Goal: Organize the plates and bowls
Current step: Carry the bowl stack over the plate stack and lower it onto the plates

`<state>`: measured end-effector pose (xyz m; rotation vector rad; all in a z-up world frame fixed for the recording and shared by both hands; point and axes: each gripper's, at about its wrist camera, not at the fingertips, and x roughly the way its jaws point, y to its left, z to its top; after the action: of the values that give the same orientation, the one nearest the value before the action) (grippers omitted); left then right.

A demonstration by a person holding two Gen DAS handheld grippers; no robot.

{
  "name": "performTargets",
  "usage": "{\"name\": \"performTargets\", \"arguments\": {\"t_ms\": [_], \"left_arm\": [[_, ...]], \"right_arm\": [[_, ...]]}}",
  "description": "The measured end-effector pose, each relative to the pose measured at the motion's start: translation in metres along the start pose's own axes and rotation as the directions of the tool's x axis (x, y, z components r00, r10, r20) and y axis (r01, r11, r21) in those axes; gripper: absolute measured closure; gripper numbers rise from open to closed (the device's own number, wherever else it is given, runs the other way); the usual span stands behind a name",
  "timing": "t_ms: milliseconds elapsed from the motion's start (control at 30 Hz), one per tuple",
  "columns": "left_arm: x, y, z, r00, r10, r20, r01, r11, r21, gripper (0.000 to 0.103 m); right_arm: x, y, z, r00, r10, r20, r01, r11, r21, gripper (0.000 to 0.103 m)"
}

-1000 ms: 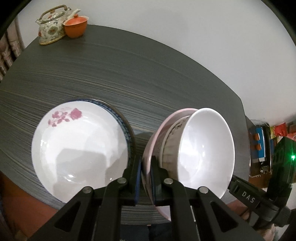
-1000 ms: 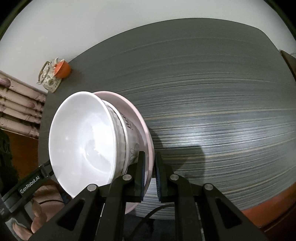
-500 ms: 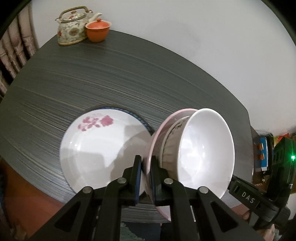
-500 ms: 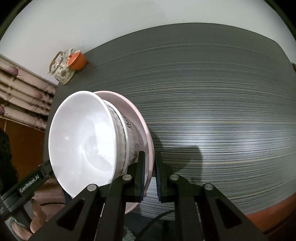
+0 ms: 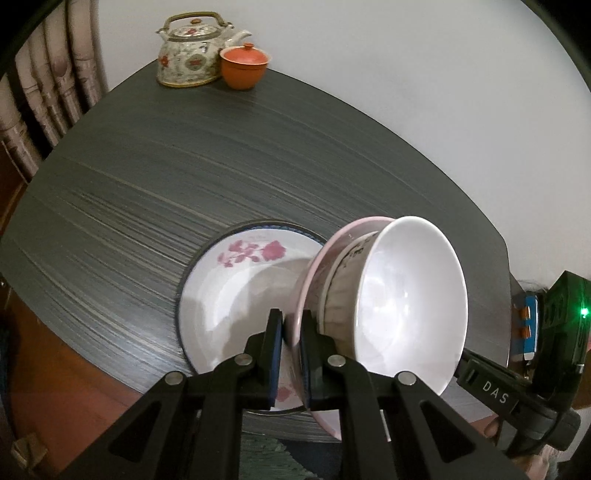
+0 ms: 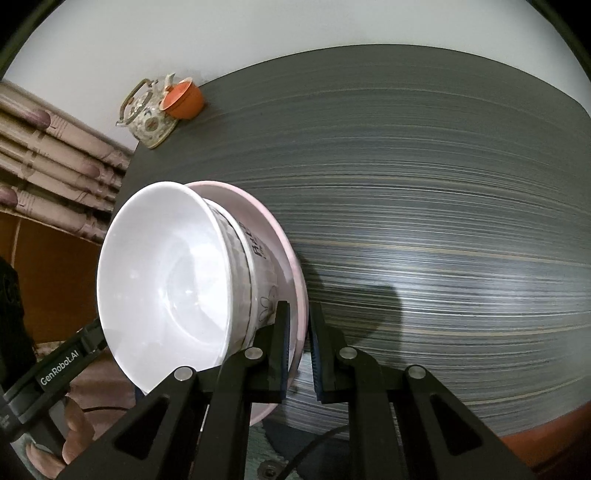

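A: Starting at the left, what sits on the surface (image 5: 155,192)?

B: It is dark and streaked with fine pale grain lines, with a rounded rim. At its far left corner stand a glossy floral teapot (image 5: 190,55) and, touching its spout side, a lidded orange cup (image 5: 243,66). Nearer, a round white flowered plate (image 5: 236,291) with pink blossoms lies flat on a blue-rimmed plate (image 5: 258,226) by the near edge.

A: And the left tool (image 5: 291,354)?

B: Pinched tight on the thin rim of a pink plate (image 5: 316,273), which is held up on edge above the flowered plate's right side. Against its face rest a patterned bowl (image 5: 341,280) and, nested inside that, a smooth white bowl (image 5: 406,306).

A: The right tool (image 6: 299,354)?

B: Clamped on the opposite rim of the same pink plate (image 6: 280,236); its left pad presses the rim, though a slim gap shows by the right pad. A hand (image 6: 77,435) shows under the left tool's body.

A: Any room to move?

B: Right of the stack the surface (image 6: 443,221) lies bare to its curved far edge and white wall (image 6: 258,29).
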<state>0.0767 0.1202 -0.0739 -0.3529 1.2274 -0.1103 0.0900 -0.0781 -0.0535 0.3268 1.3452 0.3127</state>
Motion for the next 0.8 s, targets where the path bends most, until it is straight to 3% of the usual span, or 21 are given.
{"name": "performTargets", "arguments": {"t_ms": [800], "left_arm": [[0.021, 0.008, -0.017, 0.999, 0.036, -0.006, -0.036, 0.997, -0.068, 0.096]], "right_arm": [[0.038, 0.044, 0.002, 0.997, 0.010, -0.074, -0.012, 0.999, -0.039, 0.090]]}}
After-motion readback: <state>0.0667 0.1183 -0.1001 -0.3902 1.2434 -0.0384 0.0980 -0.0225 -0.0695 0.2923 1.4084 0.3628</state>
